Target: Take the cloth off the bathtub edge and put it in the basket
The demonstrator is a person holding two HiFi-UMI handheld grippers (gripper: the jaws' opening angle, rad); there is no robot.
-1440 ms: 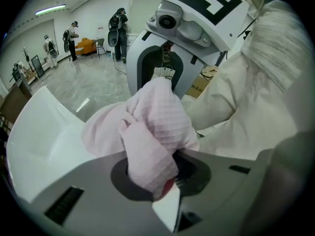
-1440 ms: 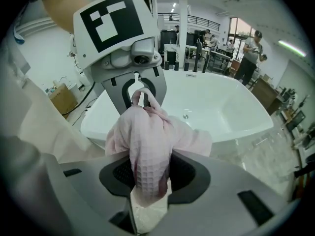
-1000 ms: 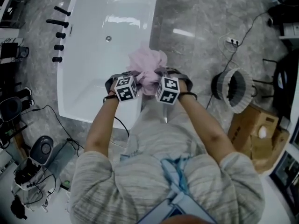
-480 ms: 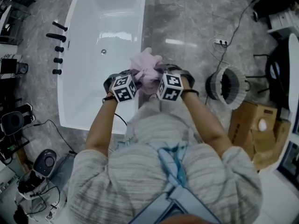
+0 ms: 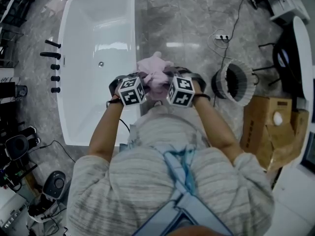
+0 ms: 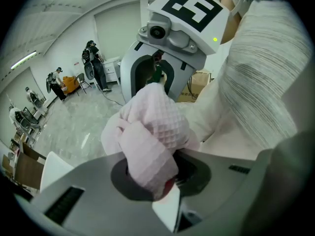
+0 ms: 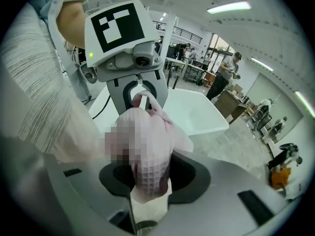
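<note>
The pink waffle cloth (image 5: 154, 72) hangs bunched between both grippers, in the air just right of the white bathtub's rim (image 5: 133, 33). My left gripper (image 5: 143, 81) is shut on the cloth's left side, and the fabric (image 6: 147, 132) bulges out of its jaws (image 6: 156, 183). My right gripper (image 5: 167, 81) is shut on the other side, where the cloth (image 7: 147, 146) fills its jaws (image 7: 147, 188). The two grippers face each other closely. The round basket (image 5: 236, 82) stands on the floor to the right, dark inside with a pale wall.
A cardboard box (image 5: 271, 132) sits just beyond the basket. A cable and power strip (image 5: 221, 36) lie on the marble floor behind it. Black taps (image 5: 51, 58) line the tub's left side. Equipment and cables crowd the lower left (image 5: 24, 146).
Both grippers have risen with the cloth and carried it rightward off the bathtub edge. The tub now lies further left in the view, and the cloth hangs beside its rim.
</note>
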